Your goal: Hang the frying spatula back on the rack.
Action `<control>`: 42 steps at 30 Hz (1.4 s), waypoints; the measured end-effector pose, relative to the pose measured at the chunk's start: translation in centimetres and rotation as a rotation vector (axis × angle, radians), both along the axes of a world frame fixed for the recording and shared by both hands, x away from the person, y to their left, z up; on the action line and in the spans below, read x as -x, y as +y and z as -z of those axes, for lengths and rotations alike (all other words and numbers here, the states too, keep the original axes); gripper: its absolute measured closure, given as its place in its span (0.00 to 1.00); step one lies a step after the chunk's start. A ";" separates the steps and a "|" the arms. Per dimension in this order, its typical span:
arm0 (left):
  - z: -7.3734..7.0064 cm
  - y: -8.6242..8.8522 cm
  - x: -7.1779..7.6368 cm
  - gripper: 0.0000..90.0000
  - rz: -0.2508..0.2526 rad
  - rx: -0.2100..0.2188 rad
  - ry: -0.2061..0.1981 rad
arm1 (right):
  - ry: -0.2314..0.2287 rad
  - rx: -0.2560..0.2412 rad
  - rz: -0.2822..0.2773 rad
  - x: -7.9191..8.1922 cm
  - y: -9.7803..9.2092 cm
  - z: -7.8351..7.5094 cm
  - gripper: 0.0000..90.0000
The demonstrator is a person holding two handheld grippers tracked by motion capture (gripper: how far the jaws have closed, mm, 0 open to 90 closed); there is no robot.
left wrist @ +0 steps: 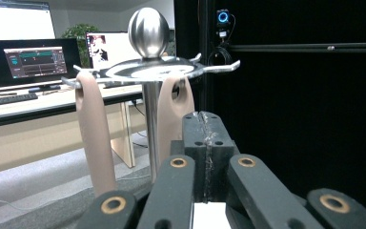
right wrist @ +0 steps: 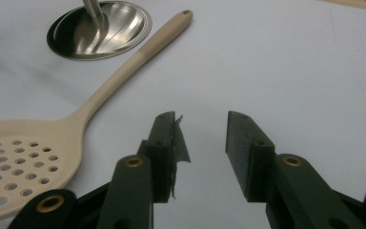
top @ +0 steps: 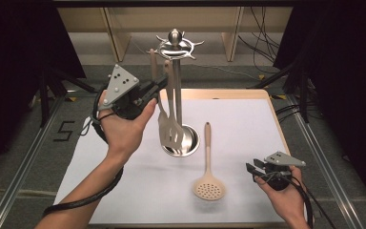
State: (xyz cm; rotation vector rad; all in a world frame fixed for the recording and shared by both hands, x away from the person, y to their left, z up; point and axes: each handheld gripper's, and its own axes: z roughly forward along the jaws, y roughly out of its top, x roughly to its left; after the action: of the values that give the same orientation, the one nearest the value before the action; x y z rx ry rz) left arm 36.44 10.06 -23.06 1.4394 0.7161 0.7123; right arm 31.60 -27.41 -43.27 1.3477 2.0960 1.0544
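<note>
While hung utensils (top: 167, 114) overlap the rack (top: 177, 95), left gripper (left wrist: 205, 143) jaws closed empty, right gripper (right wrist: 201, 143) jaws apart.

White-topped table (top: 248, 124), wood-edged.
Steel utensil stand (top: 181, 140) resting near centre; beige skimmer (top: 208, 183) lying flat just right of stand, bowl nearest.
</note>
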 end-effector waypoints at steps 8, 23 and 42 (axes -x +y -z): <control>-0.9 -0.3 -0.4 0.99 -0.003 0.005 -0.016 | 0.003 -0.004 0.005 0.0 -0.1 0.0 0.72; -1.4 -0.4 -0.7 0.99 -0.013 0.005 -0.027 | -0.010 0.014 -0.005 0.0 -0.2 0.0 0.72; -1.5 0.2 -0.9 0.99 -0.034 0.006 -0.036 | 0.007 -0.007 0.009 0.1 -0.1 -0.1 0.72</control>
State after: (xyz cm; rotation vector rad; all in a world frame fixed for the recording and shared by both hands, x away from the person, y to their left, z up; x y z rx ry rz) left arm 37.34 10.22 -21.53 1.4083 0.7160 0.7593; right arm 31.48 -27.53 -43.21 1.3649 2.0916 1.0557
